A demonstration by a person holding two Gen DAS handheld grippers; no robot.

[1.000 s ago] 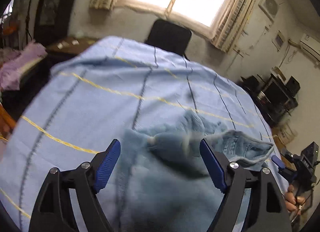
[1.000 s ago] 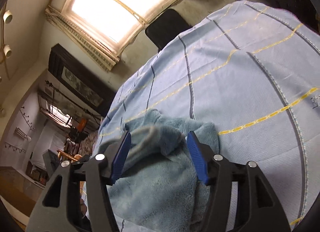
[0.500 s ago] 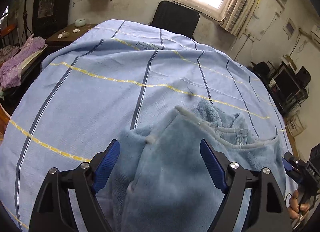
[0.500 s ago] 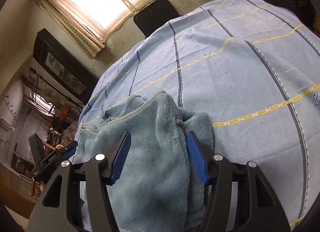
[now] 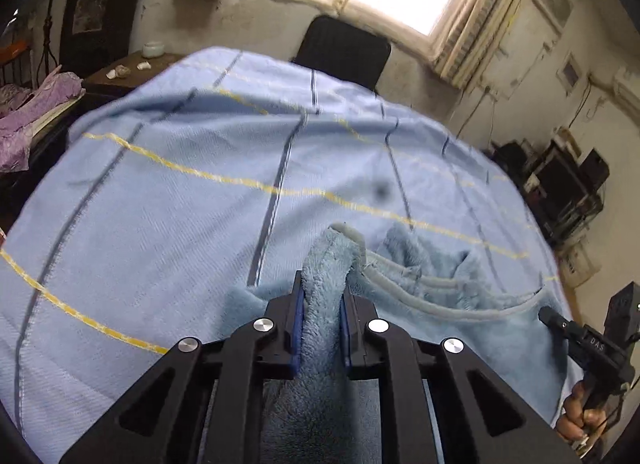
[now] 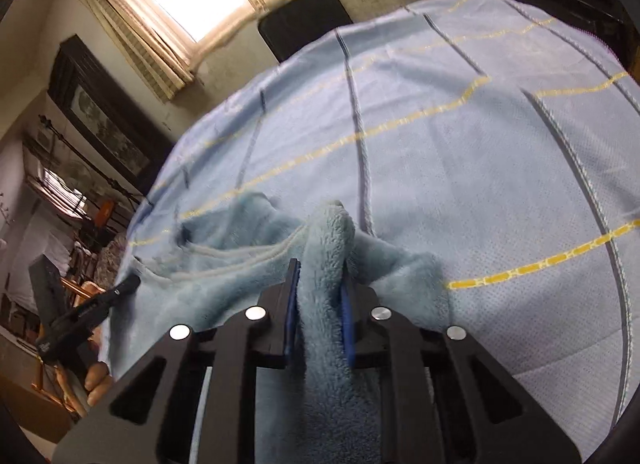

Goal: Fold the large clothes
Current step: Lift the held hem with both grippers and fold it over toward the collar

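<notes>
A fluffy light-blue fleece garment (image 5: 448, 304) lies bunched on the near part of a table covered by a light-blue striped cloth (image 5: 180, 204). My left gripper (image 5: 322, 304) is shut on a fold of the garment's left edge, which pokes up between the blue pads. My right gripper (image 6: 318, 292) is shut on a fold of the garment (image 6: 224, 276) at its right edge. Each gripper shows in the other's view: the right gripper (image 5: 588, 344) at the right edge, the left gripper (image 6: 88, 316) at the left edge.
A black chair (image 5: 344, 50) stands behind the table under the window. A dark side table with small items (image 5: 132, 68) and purple fabric (image 5: 36, 104) are at the left. Shelves with electronics (image 5: 568, 188) stand at the right.
Both grippers were open over the garment; they have now closed, each pinching a fold of the fleece at its own side.
</notes>
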